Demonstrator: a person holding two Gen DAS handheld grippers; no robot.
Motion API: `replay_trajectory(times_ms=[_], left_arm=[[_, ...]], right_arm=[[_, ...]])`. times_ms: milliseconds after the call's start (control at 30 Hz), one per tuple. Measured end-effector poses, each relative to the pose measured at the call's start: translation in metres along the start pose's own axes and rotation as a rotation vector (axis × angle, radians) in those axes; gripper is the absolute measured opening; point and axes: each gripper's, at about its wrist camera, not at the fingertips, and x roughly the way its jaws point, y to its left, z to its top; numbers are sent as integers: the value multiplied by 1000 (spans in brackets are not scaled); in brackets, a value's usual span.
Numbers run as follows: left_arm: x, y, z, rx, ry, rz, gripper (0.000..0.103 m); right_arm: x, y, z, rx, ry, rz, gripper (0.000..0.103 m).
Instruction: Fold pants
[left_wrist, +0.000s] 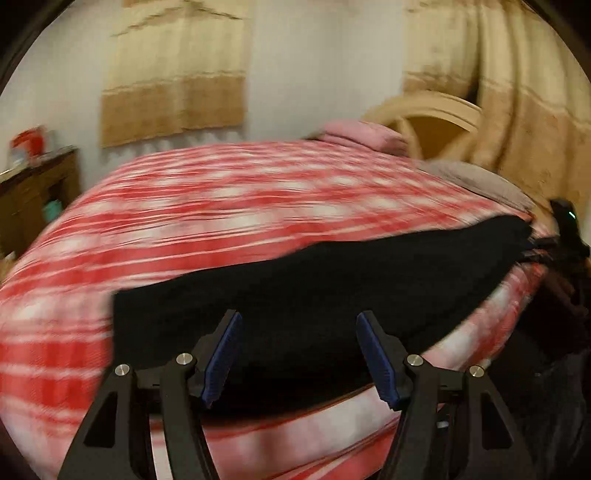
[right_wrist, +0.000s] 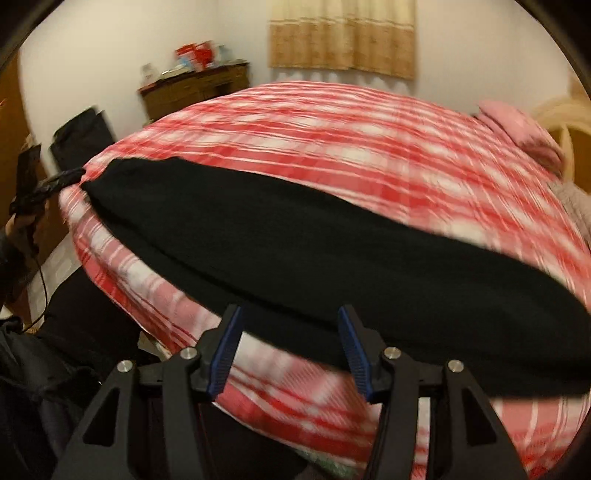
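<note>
Both claws stand apart, clamped on nothing: left claw (left_wrist: 299, 354) and right claw (right_wrist: 288, 349) hover over the black pants (left_wrist: 314, 295), which lie in a long band near the edge of the checked bed (left_wrist: 221, 199). Lengthwise fold looks done (blur hides detail); next, grip one end and carry it across.

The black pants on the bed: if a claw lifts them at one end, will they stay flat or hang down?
The black pants would probably hang limp: they follow the curve of the plaid bedcover like soft cloth. They look light. Pushed, they would likely bunch rather than slide, since the bedcover is fabric too.
</note>
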Motion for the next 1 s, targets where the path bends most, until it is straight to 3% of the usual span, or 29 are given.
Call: replay_trajectory(times_ms=[133, 200, 300, 467, 767, 1000], left_arm=[[47, -61, 22, 91, 46, -128, 66], [64, -88, 28, 138, 63, -167, 66], [91, -121, 29, 200, 107, -192, 66], [116, -131, 10, 199, 166, -161, 66], [109, -115, -8, 244, 189, -76, 65], [106, -114, -12, 269, 169, -36, 45]], right_arm=[[-30, -47, -14, 176, -74, -86, 59], [-49, -77, -23, 305, -145, -147, 63], [-62, -96, -32, 408, -207, -163, 64], [-56, -84, -39, 387, -237, -144, 64], [-51, -74, -42, 354, -225, -85, 65], [-44, -53, -32, 294, -221, -79, 65]])
